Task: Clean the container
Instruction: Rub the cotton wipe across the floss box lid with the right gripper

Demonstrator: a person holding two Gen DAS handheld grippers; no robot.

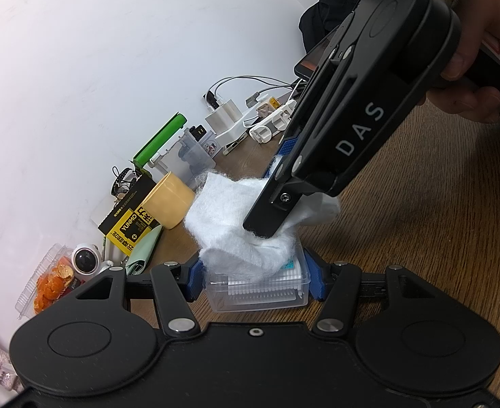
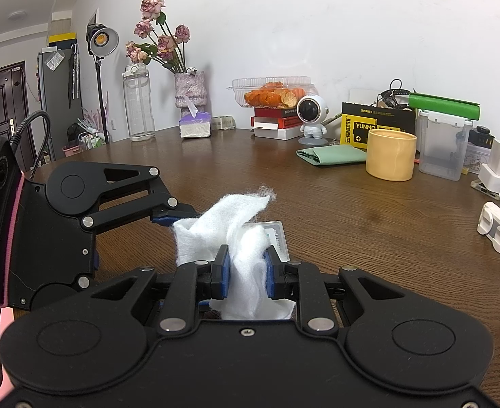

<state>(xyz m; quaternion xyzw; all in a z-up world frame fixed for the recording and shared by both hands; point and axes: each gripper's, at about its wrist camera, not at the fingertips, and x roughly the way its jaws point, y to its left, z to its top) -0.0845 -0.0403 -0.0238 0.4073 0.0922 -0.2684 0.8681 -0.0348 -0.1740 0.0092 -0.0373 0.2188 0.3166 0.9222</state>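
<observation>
Start at your left: your left gripper (image 1: 255, 280) has its blue pads closed against the two short ends of the small clear plastic box (image 1: 256, 292), which rests on the brown wooden table (image 1: 420, 221) with rows of white cotton swabs showing through its wall. The box's long axis runs straight across between those pads, so it is pinned from both ends and should not slide along its length. Moving right, the white cotton wipe (image 2: 229, 234) is draped over the top of the box, covering most of the lid; only a corner of the lid peeks out past the cloth in the right wrist view. Your right gripper (image 2: 248, 272) comes in from the right and above, angled down, its jaws nearly closed and pinching a fold of that wipe between the blue pads. The cloth hides whether the fingertips press on the lid itself or only sit in the wad, so I cannot say. The right hand is the one placed to wipe; the lid lies directly below and ahead of its tips, and a stroke along the long axis looks the steadiest.
</observation>
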